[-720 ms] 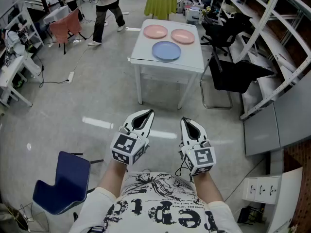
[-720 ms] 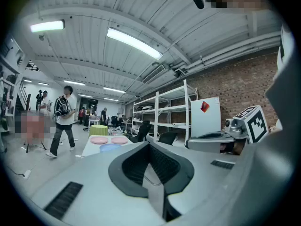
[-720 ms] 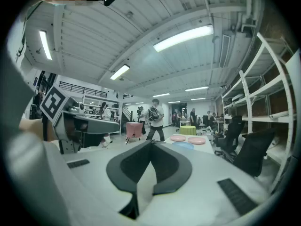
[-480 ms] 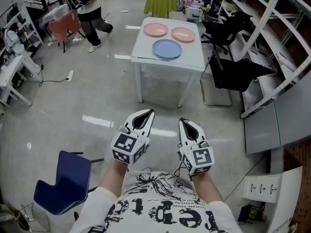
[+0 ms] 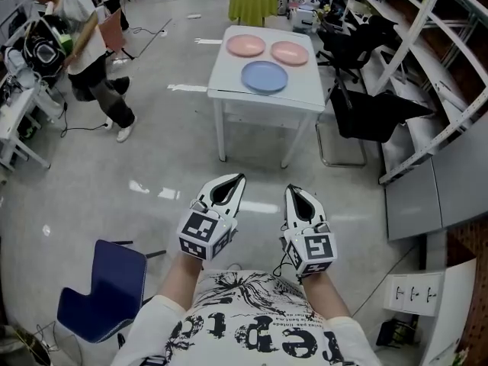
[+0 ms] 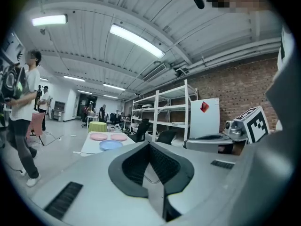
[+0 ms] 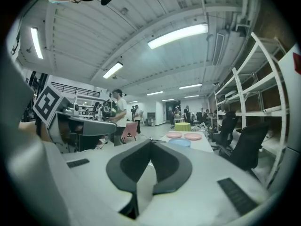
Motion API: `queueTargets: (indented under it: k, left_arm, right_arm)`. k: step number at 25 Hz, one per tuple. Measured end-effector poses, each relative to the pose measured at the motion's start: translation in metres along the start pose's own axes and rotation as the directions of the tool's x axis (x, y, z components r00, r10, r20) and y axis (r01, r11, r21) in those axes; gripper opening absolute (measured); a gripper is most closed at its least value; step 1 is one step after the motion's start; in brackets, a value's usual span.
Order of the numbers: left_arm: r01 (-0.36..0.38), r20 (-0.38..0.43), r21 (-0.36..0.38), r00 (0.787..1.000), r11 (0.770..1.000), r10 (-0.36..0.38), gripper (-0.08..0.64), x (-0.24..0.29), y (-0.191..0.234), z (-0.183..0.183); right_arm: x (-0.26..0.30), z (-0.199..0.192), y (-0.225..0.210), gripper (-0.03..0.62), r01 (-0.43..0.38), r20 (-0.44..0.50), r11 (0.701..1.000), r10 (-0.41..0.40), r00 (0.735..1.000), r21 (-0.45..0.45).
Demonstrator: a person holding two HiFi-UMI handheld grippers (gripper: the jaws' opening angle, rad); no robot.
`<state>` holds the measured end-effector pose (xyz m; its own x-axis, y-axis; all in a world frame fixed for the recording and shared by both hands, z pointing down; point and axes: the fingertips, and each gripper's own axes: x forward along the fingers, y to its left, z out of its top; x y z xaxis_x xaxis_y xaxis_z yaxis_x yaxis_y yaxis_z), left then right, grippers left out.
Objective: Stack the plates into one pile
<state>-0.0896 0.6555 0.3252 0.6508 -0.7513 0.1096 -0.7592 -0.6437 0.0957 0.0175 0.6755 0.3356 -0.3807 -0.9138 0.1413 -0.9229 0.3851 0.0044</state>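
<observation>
Both tools are hanging well short of the white table (image 5: 229, 82): left gripper (image 5: 238, 178) and right gripper (image 5: 290, 190), jaws pressed together, nothing between them. The left pink plate (image 5: 246, 46), right pink plate (image 5: 290, 52) and blue plate (image 5: 264, 76) are lying unstacked there. Only the head view is catching the blue chair (image 5: 103, 288); only the gripper views the ceiling lights (image 7: 178, 35).

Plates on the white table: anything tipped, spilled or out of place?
Nothing stands out. The left pink plate, the right pink plate and the blue plate lie flat on the table, none stacked yet.
</observation>
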Motion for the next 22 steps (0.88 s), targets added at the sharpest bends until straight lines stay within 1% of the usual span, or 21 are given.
queueTargets:
  k: [5,8,12,18,22]
  left_arm:
    - [-0.013,-0.009,-0.036,1.0,0.999,0.013,0.003,-0.004,0.022,-0.011]
    - [-0.013,-0.008,-0.049,1.0,0.999,0.013,0.003,-0.01,0.042,-0.017]
    - [-0.01,-0.005,-0.05,1.0,0.999,0.009,0.003,-0.012,0.065,-0.022]
    - [-0.001,-0.03,-0.059,1.0,0.998,0.0,0.003,0.006,0.083,-0.034]
    - [-0.028,-0.026,-0.065,0.999,0.997,0.027,0.003,0.034,0.102,-0.035]
  right_arm:
    - [0.014,-0.015,0.008,0.005,-0.004,-0.028,0.999,0.006,1.0,0.043]
    - [0.027,-0.025,0.022,0.005,-0.001,-0.049,0.999,0.003,0.999,0.045]
    - [0.046,-0.031,0.031,0.006,0.001,-0.062,0.999,0.002,0.998,0.047]
    - [0.076,-0.042,0.023,0.006,-0.008,-0.085,0.998,0.014,0.996,0.068]
    - [0.106,-0.045,0.004,0.006,-0.024,-0.089,0.998,0.029,0.996,0.056]
